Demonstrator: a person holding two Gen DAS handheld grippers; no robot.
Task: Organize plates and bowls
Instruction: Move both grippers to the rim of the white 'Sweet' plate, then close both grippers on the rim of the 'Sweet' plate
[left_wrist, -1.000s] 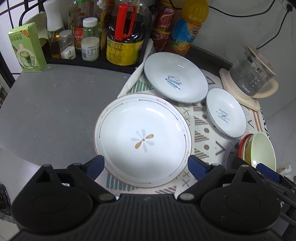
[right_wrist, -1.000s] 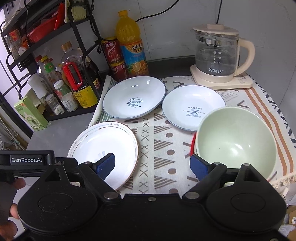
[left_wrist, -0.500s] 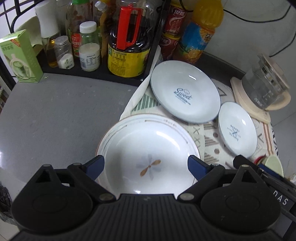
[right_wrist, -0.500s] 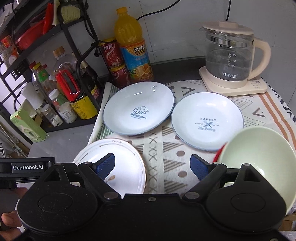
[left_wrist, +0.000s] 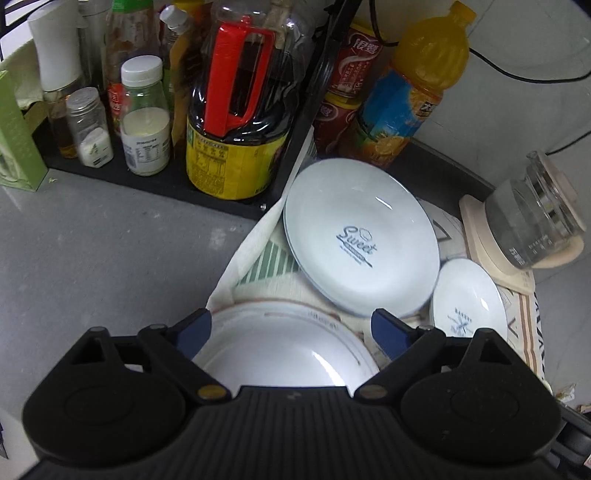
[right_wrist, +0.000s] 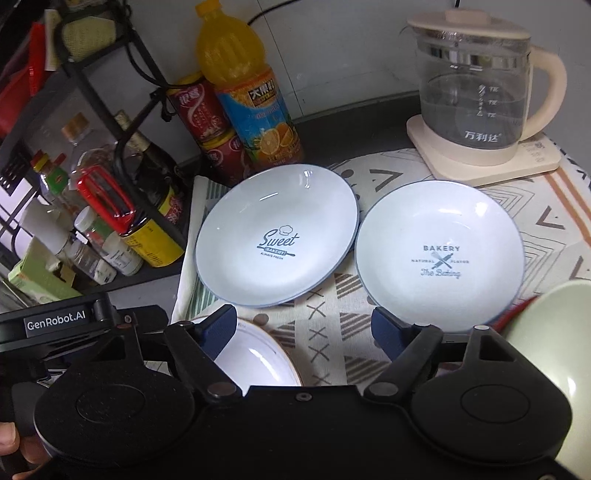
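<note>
A white plate with a brown rim (left_wrist: 280, 350) lies on the patterned mat, right under my left gripper (left_wrist: 291, 321). Its jaws stand wide, closing slightly, and the pads touch nothing. Beyond it sits the pale blue "Sweet" plate (left_wrist: 362, 240), with the smaller "Bakery" plate (left_wrist: 467, 299) to its right. My right gripper (right_wrist: 303, 323) hovers over the mat in front of the "Sweet" plate (right_wrist: 277, 236) and the "Bakery" plate (right_wrist: 439, 251). Its jaws are closing with nothing between them. A green bowl (right_wrist: 546, 332) sits in a red one (right_wrist: 517, 314) at the right edge.
A black rack (left_wrist: 288, 155) with oil and seasoning bottles stands at the back left. Red cans and an orange juice bottle (right_wrist: 251, 96) stand behind the plates. A glass kettle (right_wrist: 476, 85) on its base is at the back right. Bare grey counter (left_wrist: 110, 251) lies to the left.
Both grippers have moved forward toward the back plates. The brown-rimmed plate has slid under the left gripper, and the green bowl has drifted to the right view's edge. The right jaws have narrowed a little.
</note>
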